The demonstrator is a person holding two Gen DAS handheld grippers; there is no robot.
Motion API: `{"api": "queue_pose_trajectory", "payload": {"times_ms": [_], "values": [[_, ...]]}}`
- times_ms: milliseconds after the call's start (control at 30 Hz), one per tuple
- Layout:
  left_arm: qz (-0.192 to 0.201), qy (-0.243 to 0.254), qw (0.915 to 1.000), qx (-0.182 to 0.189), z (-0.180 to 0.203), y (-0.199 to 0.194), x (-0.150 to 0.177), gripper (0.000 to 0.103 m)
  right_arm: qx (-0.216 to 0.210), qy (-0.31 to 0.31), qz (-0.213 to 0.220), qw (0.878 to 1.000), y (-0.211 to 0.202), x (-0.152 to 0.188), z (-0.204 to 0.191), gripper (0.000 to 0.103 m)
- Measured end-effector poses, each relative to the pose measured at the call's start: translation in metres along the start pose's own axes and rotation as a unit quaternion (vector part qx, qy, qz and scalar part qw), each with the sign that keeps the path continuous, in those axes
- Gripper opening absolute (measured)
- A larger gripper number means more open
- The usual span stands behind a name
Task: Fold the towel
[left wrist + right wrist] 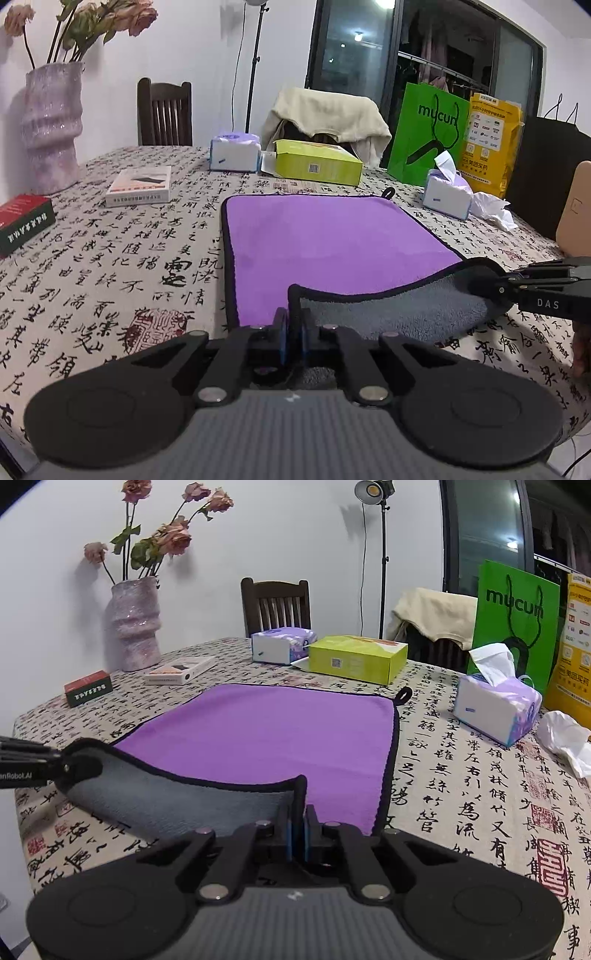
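A: Any writing legible?
B: "mucun" on the green bag [517, 627]; calligraphy covers the tablecloth [110, 258].
A: The towel?
B: The purple towel [325, 240] lies mid-table with bare cloth around it, its near edge raised and grey underneath. The left gripper [292, 332] and right gripper [298, 830] each pinch a near corner, jaws clenched.

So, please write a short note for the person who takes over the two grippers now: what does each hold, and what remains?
Left gripper: shut on the near left corner of the purple towel.
Right gripper: shut on the near right corner.
The near edge is lifted and turned over, grey underside showing; the far half lies flat on the tablecloth.
Done: both corners gripped, fold begun.
Left: probably carry the near edge to the far edge, lay it down, release.
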State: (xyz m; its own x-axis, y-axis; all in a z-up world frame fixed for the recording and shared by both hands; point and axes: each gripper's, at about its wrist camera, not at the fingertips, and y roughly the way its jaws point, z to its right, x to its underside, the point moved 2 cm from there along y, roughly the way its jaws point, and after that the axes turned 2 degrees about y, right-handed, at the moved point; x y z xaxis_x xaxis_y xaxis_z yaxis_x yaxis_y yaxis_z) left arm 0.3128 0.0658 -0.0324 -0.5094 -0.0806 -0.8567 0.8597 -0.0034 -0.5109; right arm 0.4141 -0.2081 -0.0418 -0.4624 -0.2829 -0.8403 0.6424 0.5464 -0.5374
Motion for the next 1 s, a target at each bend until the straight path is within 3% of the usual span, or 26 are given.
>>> {"api": "queue_pose_trajectory", "payload": {"times_ms": [267, 1000], "values": [[0.000, -0.001, 1.0000, 0.001, -0.002, 0.000, -0.007, 0.005, 0.015, 0.009, 0.001, 1.000, 0.001, -0.007, 0.004, 0.004], [0.025, 0.028, 0.9991, 0.022, -0.015, 0.023, -0.086, 0.005, 0.011, 0.014, 0.052, 0.999, 0.009, -0.069, 0.029, 0.003]]}}
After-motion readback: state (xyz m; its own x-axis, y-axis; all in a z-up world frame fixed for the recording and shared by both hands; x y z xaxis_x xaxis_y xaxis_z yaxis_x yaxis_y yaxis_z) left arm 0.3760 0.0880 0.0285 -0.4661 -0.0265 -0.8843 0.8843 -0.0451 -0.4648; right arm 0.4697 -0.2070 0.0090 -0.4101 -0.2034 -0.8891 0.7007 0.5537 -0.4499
